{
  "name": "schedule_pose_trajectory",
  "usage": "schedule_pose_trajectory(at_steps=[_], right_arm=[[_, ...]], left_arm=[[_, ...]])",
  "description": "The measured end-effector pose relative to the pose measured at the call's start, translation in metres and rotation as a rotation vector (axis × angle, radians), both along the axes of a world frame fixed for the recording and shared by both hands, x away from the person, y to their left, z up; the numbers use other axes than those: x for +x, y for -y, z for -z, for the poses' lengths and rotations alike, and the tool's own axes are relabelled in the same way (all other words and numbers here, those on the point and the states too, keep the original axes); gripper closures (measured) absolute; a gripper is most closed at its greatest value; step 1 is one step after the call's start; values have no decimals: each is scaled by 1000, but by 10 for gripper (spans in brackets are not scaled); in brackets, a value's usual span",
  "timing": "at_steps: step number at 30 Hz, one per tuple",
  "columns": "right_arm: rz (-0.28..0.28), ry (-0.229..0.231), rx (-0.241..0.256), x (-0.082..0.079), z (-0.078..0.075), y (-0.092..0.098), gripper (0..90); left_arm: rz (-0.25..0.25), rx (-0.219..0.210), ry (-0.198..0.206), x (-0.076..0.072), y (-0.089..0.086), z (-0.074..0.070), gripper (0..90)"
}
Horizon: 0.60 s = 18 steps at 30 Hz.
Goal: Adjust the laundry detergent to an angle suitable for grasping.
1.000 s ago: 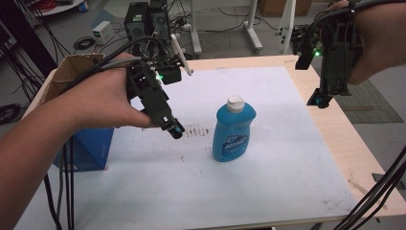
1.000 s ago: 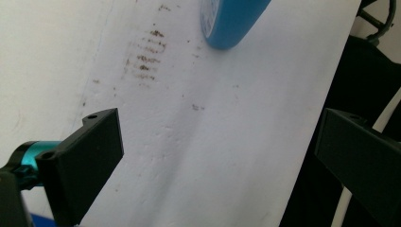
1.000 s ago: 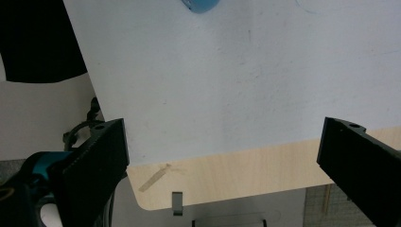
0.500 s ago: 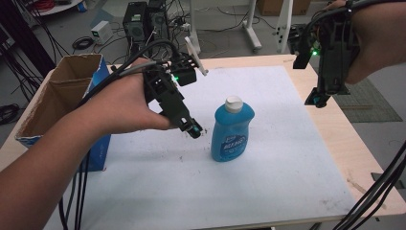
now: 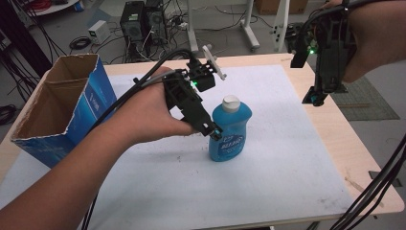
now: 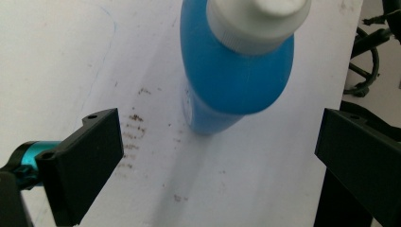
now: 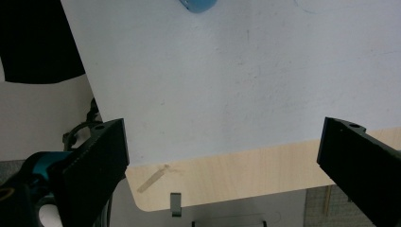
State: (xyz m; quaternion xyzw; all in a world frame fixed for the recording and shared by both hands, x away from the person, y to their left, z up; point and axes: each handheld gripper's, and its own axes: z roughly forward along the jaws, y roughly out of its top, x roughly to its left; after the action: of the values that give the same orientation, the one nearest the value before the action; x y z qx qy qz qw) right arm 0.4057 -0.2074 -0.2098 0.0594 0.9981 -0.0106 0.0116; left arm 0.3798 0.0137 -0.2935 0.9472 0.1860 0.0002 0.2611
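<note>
The blue dish-soap bottle [image 5: 230, 128] stands upright near the middle of the white sheet [image 5: 287, 158] that covers the desk [image 5: 356, 163], its white cap [image 5: 231, 101] on top and its long axis vertical. The left hand-held gripper [image 5: 214, 132] is right beside it, on the bottle's left in the high view, tips at about label height and seemingly touching or just short of the body. The left gripper view looks down along the wide-open jaws: the bottle [image 6: 231, 71] lies ahead and between them, not yet inside the gap, so nothing is held. The coming move looks like a short advance forward so the jaws straddle the bottle's body, then a squeeze across its narrow width.

The right hand-held gripper [image 5: 320, 93] hangs well apart, above the desk's right edge, also spread wide and empty; the left one is clearly nearer.

The left gripper view adds brown specks on the sheet near the bottle's foot. The high view alone takes in the open blue cardboard box [image 5: 57, 110] at the desk's left end. The right gripper view looks down on the desk's rounded corner [image 7: 156, 189].
</note>
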Motion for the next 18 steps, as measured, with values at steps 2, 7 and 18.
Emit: schedule_pose_trajectory(at_steps=[2, 7, 18], right_arm=[[-11, 0, -3, 0, 0, 0, 19], [-1, -1, 1, -1, -1, -1, 19], [-1, 0, 2, 1, 0, -2, 19]], left_arm=[[0, -8, 8, 0, 3, 3, 18], [-10, -14, 25, -1, 9, 7, 18], [-16, -30, 63, -1, 24, 15, 18]])
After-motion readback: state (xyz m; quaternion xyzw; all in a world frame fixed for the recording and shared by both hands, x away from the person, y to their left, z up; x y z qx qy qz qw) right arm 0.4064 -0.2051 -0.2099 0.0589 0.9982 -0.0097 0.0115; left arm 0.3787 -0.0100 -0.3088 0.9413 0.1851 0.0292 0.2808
